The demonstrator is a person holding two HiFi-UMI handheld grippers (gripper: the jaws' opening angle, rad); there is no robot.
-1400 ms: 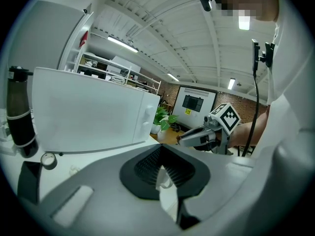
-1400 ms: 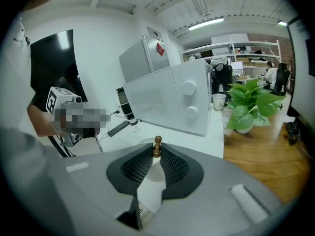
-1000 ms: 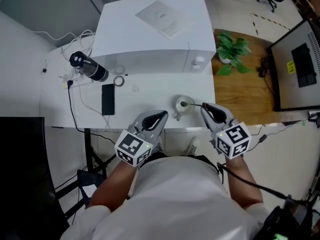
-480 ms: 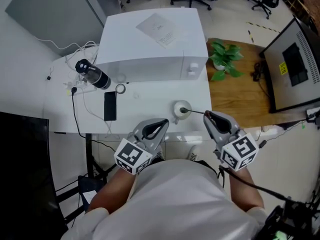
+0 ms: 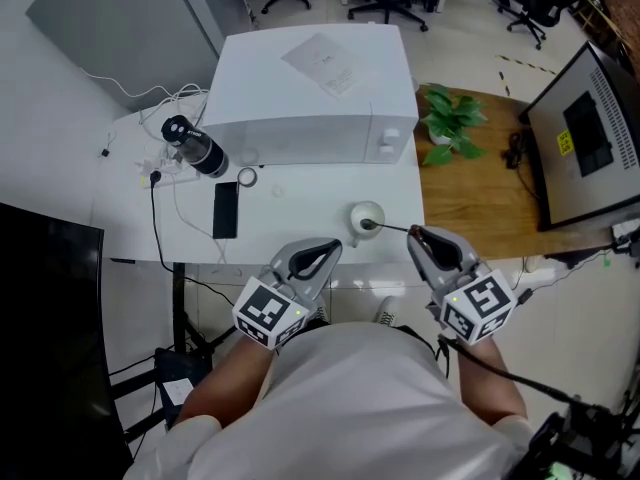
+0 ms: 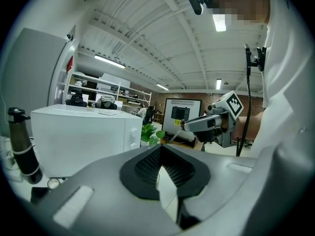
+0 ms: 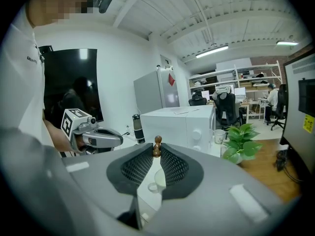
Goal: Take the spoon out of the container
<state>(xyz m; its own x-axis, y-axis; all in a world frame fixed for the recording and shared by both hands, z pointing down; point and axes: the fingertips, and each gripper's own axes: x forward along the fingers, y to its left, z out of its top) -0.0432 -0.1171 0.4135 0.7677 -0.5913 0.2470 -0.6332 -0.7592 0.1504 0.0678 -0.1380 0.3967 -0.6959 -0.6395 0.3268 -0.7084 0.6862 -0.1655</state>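
A small white cup [image 5: 366,215] stands near the front edge of the white table [image 5: 300,218]. A thin spoon [image 5: 390,228] leans out of it toward the right, its bowl end inside the cup. My right gripper [image 5: 414,233] is shut on the spoon's handle. In the right gripper view the brown handle tip [image 7: 157,142] pokes up between the pads, with the cup [image 7: 157,185] below. My left gripper [image 5: 333,247] hovers at the table's front edge, left of the cup. Its jaws are shut with nothing between them [image 6: 161,149].
A big white box-like appliance [image 5: 310,88] fills the back of the table. To the left lie a black bottle [image 5: 195,146], a phone [image 5: 225,209], a tape ring [image 5: 246,177] and cables [image 5: 165,183]. A potted plant [image 5: 450,123] stands on the wooden surface at right.
Both grippers have drawn slightly back toward the table's front edge while the head view shifted. The right gripper still holds the spoon handle, and the spoon stays in the cup.
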